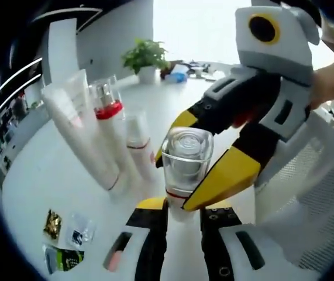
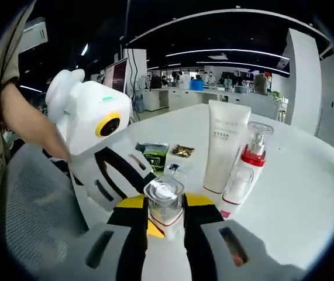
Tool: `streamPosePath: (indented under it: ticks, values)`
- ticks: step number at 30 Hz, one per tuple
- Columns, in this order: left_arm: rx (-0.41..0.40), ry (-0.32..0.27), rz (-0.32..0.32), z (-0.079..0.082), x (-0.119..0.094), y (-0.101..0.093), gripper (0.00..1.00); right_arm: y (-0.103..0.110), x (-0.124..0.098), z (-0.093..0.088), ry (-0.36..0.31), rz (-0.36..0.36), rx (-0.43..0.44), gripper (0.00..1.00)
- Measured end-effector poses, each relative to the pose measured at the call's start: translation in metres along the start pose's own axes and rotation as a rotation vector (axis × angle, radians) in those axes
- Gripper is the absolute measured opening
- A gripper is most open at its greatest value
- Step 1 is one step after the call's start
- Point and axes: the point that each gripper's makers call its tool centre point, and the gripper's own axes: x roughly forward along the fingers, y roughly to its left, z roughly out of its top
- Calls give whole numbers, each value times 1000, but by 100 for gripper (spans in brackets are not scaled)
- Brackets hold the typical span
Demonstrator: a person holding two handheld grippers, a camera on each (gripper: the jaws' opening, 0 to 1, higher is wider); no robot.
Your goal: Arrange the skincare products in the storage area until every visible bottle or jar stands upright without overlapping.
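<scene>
Both tongs grip the same clear-capped bottle [image 1: 185,161] standing on the white table [image 1: 50,181]: my left tongs [image 1: 181,206] clamp its base, and my right tongs [image 2: 165,212] pinch its upper body. Just left of it in the left gripper view stand a small white bottle [image 1: 137,140], a red-collared pump bottle [image 1: 109,126] and a white tube [image 1: 76,126], with sachets [image 1: 67,240] lying nearer.

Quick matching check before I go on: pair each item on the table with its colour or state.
Items:
1. tube
2. pump bottle
3. clear-capped bottle
4. sachets

Descriptions:
A. red collar
B. lying flat
C. plain white, standing on its cap
D. between both grippers' fingers

Pairs: 1-C, 2-A, 3-D, 4-B
</scene>
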Motion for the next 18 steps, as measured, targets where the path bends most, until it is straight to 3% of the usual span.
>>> streamPosePath:
  ticks: [7, 18]
  values:
    - [5, 12, -5, -5, 7, -1, 18, -1, 2, -9, 28, -10, -1, 23]
    - [-7, -6, -15, -2, 10, 2, 18, -9, 3, -8, 12, -38, 47, 23]
